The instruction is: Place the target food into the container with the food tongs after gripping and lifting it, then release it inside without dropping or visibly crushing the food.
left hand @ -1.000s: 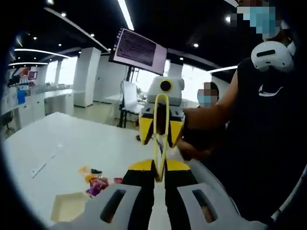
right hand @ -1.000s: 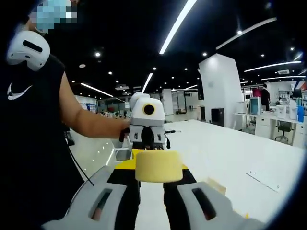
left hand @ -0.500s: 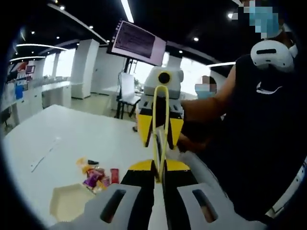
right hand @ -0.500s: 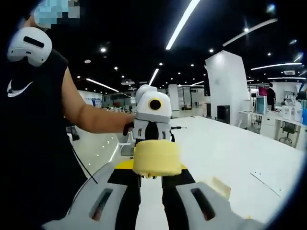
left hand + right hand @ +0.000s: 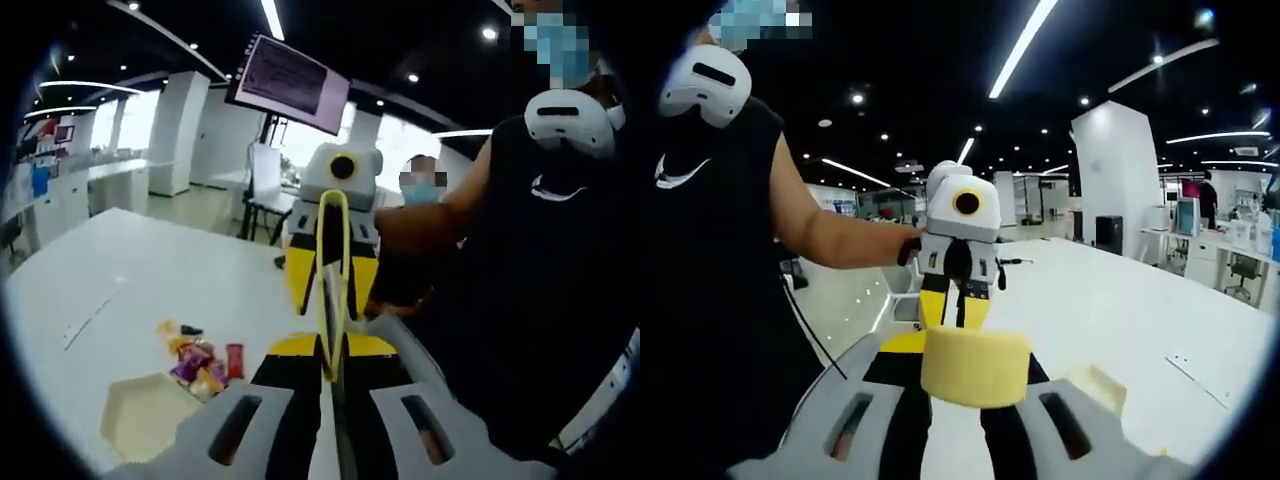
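Gripping the yellow food tongs [image 5: 331,290] edge-on, the left gripper [image 5: 331,372] has its jaws closed almost fully on the lower end of the tongs, so that the tool stands up and forward from the jaws as a thin loop. In the right gripper view, a yellow sponge-like block [image 5: 974,365] is seen between the jaws of the right gripper [image 5: 973,385], which appear closed onto it; this block may well be the target food, though that is only a judgement. Both grippers are held up high, facing each other above the white tabletop [image 5: 150,290], probably so that the tongs can be brought to the block. Farther out, to the left, a shallow yellowish container [image 5: 150,417] lies on the tabletop, with a heap of small wrapped snacks [image 5: 203,362] just beyond it.
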Demonstrator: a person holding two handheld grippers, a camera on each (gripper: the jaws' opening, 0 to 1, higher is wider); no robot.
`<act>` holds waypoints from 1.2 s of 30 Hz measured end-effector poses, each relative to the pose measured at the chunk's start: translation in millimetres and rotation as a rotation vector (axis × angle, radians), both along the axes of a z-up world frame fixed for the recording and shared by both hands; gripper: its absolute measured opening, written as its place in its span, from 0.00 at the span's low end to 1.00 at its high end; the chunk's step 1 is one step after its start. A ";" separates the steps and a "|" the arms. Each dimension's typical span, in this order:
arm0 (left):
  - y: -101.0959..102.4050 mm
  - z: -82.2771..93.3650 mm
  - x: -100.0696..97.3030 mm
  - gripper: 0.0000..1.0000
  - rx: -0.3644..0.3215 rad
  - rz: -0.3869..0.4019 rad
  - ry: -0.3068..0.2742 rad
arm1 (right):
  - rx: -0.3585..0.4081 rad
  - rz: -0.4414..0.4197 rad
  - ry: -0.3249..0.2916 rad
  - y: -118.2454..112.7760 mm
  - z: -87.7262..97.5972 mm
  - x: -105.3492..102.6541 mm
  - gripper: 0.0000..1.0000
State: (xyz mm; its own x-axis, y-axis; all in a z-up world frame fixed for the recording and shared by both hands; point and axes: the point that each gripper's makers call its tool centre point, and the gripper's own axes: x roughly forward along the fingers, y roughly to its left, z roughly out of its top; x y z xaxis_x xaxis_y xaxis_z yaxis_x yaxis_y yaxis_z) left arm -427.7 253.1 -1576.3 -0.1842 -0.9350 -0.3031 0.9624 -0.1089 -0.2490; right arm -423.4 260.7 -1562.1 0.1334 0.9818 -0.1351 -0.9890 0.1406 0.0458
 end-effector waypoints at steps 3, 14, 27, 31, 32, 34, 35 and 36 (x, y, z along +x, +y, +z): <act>-4.5 4.8 -1.0 0.02 -0.016 -0.007 -0.002 | 0.016 -0.003 0.010 1.2 2.7 0.3 0.25; -11.7 9.6 2.7 0.12 -0.063 -0.004 -0.067 | 0.063 0.003 0.032 -0.3 9.7 -0.1 0.22; -1.8 -1.4 8.5 0.40 -0.072 0.056 -0.133 | 0.087 -0.038 0.070 -0.5 9.1 12.6 0.23; -6.8 -0.1 9.8 0.26 -0.085 0.074 -0.123 | 0.091 -0.033 0.063 4.2 10.0 11.2 0.24; -8.0 1.8 9.7 0.17 -0.088 0.070 -0.126 | 0.091 -0.027 0.057 5.4 10.9 9.6 0.23; -6.6 2.9 10.9 0.13 -0.078 0.065 -0.142 | 0.090 -0.030 0.059 4.1 10.7 10.4 0.22; -5.9 3.4 11.1 0.10 -0.076 0.071 -0.137 | 0.094 -0.026 0.063 3.5 11.0 11.1 0.22; -6.2 5.8 11.0 0.07 -0.081 0.071 -0.140 | 0.089 -0.022 0.079 1.5 10.4 10.1 0.21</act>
